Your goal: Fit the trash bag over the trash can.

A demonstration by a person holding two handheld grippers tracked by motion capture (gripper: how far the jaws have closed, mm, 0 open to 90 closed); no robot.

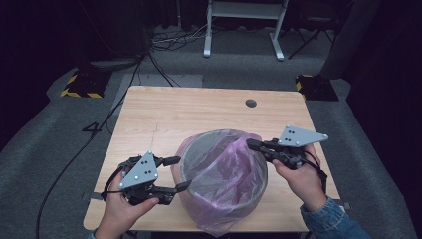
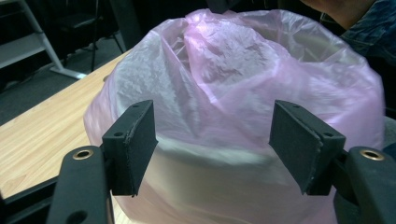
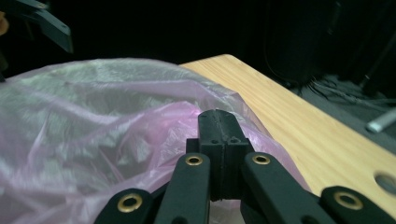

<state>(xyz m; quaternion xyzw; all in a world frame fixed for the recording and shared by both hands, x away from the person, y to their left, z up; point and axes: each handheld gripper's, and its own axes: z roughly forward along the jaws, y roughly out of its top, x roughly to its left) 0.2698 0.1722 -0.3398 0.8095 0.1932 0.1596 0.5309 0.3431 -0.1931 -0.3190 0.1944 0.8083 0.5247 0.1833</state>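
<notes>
The left gripper [image 1: 180, 173] sits nearest, at the near left of the table [image 1: 164, 112], its jaws spread wide and gripping nothing; in the left gripper view its two dark pads [image 2: 135, 144] stand apart with the bag-covered side of the bin just ahead of them, not pressed by either pad. That bin [image 1: 199, 149] (a round grey one) stands right in front of this gripper and between the two grippers, near the front edge of the table. A thin pink plastic bag [image 1: 224, 184] lines it, draped loosely over the rim and hanging down the outside on the near side. On the far side of the bin from the left gripper, the right gripper [image 1: 250, 144] is held at the bin's right rim with its jaws clenched together; in the right gripper view the closed tips [image 3: 219, 126] lie right against the crumpled pink film, though whether a fold of the bag is actually pinched between them cannot be told. Beyond that gripper the bare wooden tabletop runs on to a small round hole [image 1: 251, 103] near the far edge
</notes>
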